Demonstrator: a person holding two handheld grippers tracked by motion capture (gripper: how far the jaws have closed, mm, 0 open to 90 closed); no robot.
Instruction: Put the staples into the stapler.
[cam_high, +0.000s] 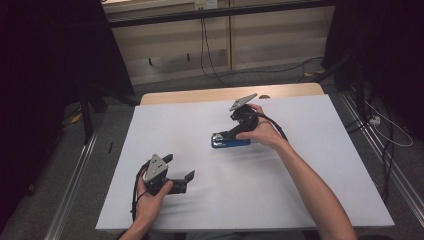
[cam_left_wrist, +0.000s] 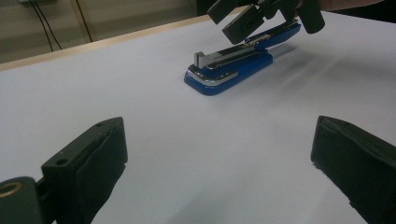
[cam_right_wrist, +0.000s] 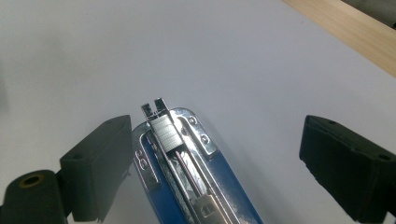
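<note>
One stapler (cam_right_wrist: 187, 172) between right gripper (cam_right_wrist: 215, 163) jaws

The left tongs (cam_high: 179, 169) rest low near the person's edge, jaws spread wide with nothing between them. The right tongs (cam_high: 226, 136) reach farther out on an extended forearm (wrist tipped downward), jaws parted wide and pressing on nothing.

Between the left gripper (cam_high: 179, 167) and the blue stapler (cam_high: 230, 142) ahead lies bare white desk (cam_high: 310, 165), the stapler and right gripper (cam_high: 226, 136) over it the sole obstacles.
</note>
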